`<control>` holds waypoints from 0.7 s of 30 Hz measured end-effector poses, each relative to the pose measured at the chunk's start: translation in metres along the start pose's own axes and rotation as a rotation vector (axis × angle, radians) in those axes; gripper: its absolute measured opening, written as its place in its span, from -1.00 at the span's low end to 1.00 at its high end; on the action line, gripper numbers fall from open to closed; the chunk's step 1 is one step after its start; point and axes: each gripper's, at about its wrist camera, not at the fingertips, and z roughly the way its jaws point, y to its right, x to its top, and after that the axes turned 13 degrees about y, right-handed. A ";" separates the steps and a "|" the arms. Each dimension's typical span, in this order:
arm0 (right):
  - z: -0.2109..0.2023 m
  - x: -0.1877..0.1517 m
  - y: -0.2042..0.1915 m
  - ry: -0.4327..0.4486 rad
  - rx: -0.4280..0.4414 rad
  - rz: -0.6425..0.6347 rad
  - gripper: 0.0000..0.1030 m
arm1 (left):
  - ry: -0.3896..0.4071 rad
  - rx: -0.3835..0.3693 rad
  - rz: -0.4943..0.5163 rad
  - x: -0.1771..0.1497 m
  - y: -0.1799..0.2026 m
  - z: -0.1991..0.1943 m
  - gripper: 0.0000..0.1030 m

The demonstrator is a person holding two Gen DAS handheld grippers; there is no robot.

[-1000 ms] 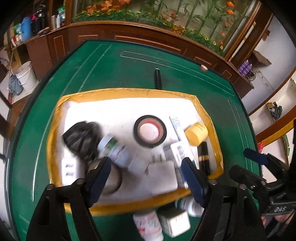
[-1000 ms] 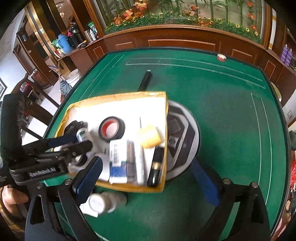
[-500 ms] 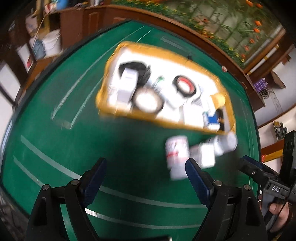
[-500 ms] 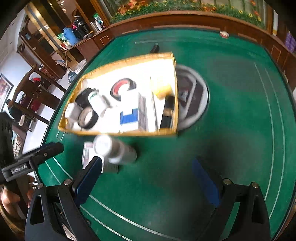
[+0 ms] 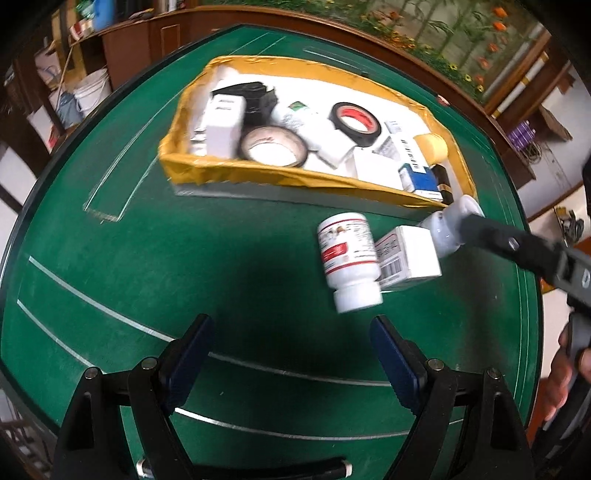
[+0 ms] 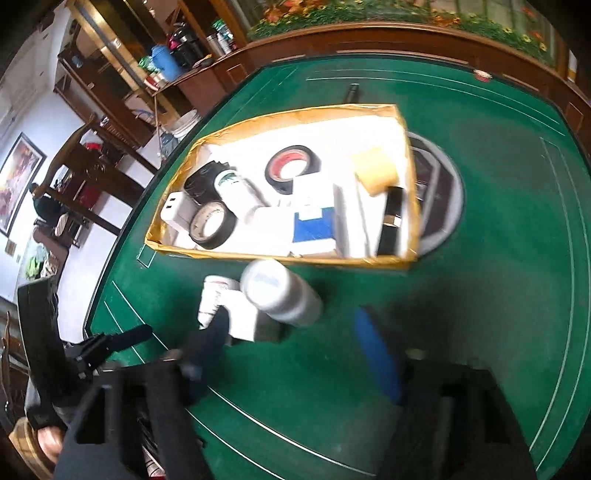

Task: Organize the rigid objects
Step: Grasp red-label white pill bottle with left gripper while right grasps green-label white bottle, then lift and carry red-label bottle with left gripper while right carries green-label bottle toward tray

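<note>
A yellow-rimmed tray (image 5: 258,177) (image 6: 277,254) holds two tape rolls, white boxes, a yellow cap and a black pouch. In front of it on the green table lie a white red-labelled pill bottle (image 5: 347,258) (image 6: 212,295), a white box (image 5: 410,254) (image 6: 243,317) and a grey-white bottle (image 5: 448,229) (image 6: 284,295). My right gripper (image 6: 293,326) is closing around the near end of the grey-white bottle, with a gap still showing beside its blue pad. One of its fingers (image 5: 484,230) reaches that bottle. My left gripper (image 5: 290,332) stands open and empty, short of the pill bottle.
A round dark disc (image 6: 439,206) lies under the tray's right end. A black pen (image 6: 351,92) rests beyond the tray. A wooden rail (image 5: 332,33) rings the table. A person's hand (image 5: 565,369) holds the right gripper's handle.
Both grippers have drawn back from above the tray to the table in front of it. The two bottles and the box now lie ahead of them. The right jaws have narrowed.
</note>
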 end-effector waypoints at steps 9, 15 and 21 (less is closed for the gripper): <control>0.002 0.001 0.001 0.000 -0.008 -0.009 -0.39 | -0.010 -0.026 0.052 0.021 0.021 0.025 0.60; -0.014 -0.011 0.018 -0.001 -0.026 0.027 -0.40 | -0.043 -0.021 0.092 0.028 0.034 0.040 0.11; -0.039 -0.041 0.043 -0.011 -0.032 0.067 -0.41 | -0.071 -0.069 0.093 0.022 0.030 0.034 -0.25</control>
